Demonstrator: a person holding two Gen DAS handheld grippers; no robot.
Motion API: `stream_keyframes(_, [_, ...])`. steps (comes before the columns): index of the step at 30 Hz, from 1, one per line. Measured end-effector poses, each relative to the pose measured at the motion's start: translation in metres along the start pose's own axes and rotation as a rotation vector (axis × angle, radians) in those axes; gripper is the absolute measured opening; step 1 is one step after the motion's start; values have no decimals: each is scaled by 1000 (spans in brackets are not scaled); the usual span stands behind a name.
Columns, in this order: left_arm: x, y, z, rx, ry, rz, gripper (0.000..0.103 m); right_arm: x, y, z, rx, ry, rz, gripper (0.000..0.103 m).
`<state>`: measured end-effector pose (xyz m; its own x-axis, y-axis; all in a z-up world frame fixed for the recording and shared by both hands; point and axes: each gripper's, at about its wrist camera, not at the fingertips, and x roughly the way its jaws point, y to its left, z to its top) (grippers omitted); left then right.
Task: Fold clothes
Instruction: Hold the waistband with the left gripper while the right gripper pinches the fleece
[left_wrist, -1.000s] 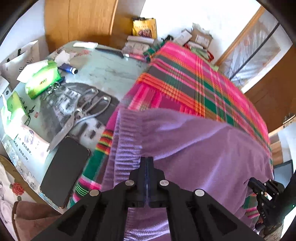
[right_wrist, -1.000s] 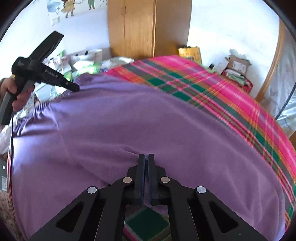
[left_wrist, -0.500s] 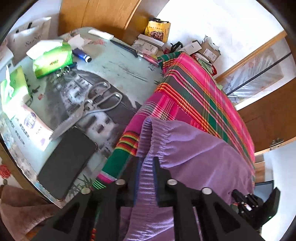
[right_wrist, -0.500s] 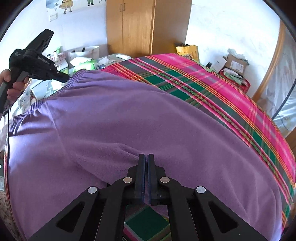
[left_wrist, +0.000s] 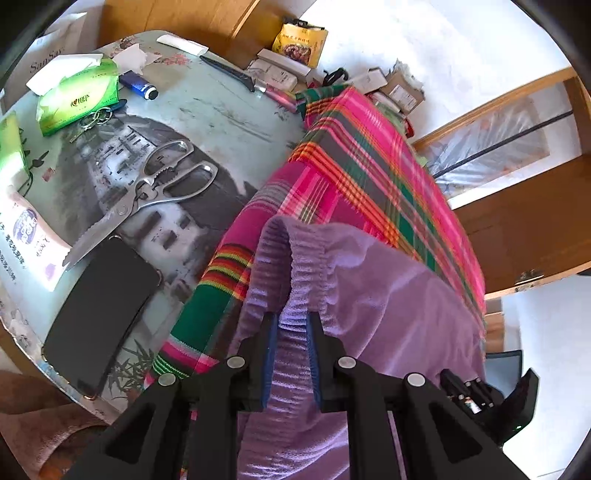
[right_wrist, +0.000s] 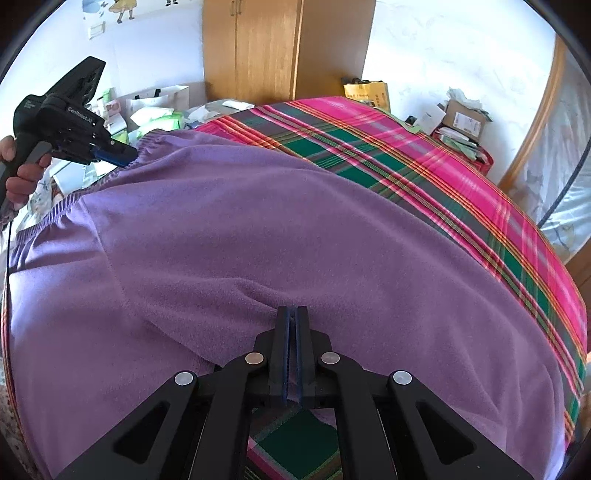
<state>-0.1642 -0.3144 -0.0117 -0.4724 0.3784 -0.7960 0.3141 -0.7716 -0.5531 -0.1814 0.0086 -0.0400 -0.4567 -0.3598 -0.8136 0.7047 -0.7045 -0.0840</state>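
Jaws of the right gripper (right_wrist: 291, 314) are pinching the near hem of the purple garment (right_wrist: 258, 229) lying on the bed (right_wrist: 461, 177); the left gripper (left_wrist: 290, 321) is straddling the waistband, part open. Soft, light fleece; gathered edges are holding best.

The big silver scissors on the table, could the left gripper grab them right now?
Probably yes. The left gripper has its jaws parted around the purple fleece garment's waistband, and nothing blocks the way to the big silver scissors on the table nearby.
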Motion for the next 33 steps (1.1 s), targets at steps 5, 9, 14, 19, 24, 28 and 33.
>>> stream_keyframes(5, [-3, 9, 11, -33, -70, -34, 17, 0, 1, 0, 3, 2, -9, 3])
stream_keyframes(9, [11, 3, 15, 8, -35, -81, 21, -1, 1, -1, 6, 3, -15, 3])
stream_keyframes(14, [3, 2, 16, 6, -84, -184, 21, -1, 1, -2, 12, 1, -13, 3])
stream_keyframes(19, [8, -16, 8, 108, 11, -195, 23, -1, 1, -3, 16, -1, -16, 4])
stream_keyframes(24, [9, -8, 2, 91, 36, -142, 22, -1, 3, -4, 18, -11, -27, 4])
stream_keyframes(28, [3, -13, 6, 117, 4, -27, 23, -1, 5, -4, 12, -15, -40, 4])
stream_keyframes(33, [12, -15, 7, 86, 52, -39, 30, -1, 4, -5, 19, -23, -46, 4])
